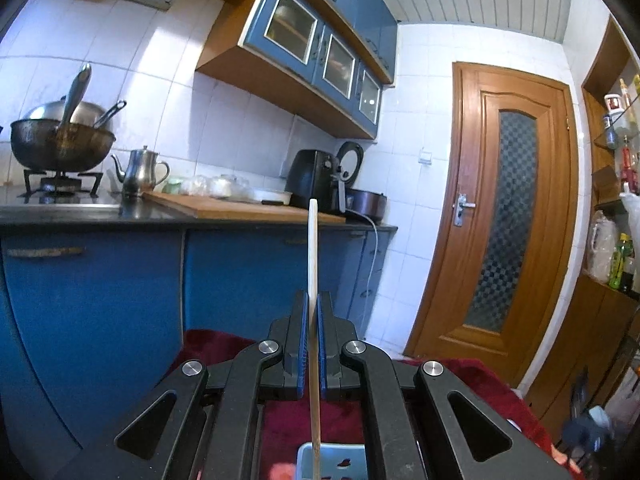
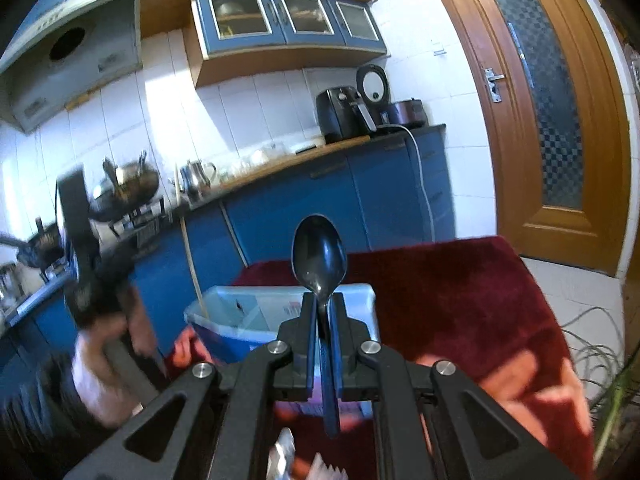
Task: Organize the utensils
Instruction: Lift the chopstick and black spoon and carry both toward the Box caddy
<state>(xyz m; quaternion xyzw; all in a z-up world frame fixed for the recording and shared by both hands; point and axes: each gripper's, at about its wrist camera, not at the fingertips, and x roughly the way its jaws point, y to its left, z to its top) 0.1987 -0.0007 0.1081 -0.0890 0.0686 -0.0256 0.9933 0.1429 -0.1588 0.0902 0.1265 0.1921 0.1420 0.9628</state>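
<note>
My left gripper (image 1: 313, 300) is shut on a thin wooden chopstick (image 1: 312, 248) that stands upright between its blue pads, its lower end reaching toward a pale blue bin (image 1: 332, 460). My right gripper (image 2: 323, 298) is shut on a black plastic spoon (image 2: 319, 254), bowl up and handle running down between the fingers. In the right wrist view the pale blue bin (image 2: 224, 308) sits on a dark red cloth (image 2: 440, 288). The same chopstick (image 2: 191, 256) slants over the bin's left edge, with the blurred left gripper and the hand holding it (image 2: 100, 312) beside it.
Blue kitchen cabinets (image 1: 100, 280) and a dark counter carry a wok on a stove (image 1: 60, 140), a metal teapot (image 1: 140, 172), a cutting board and an air fryer (image 1: 316, 180). A wooden door (image 1: 504, 220) stands at the right. Cables (image 2: 592, 340) lie on the floor.
</note>
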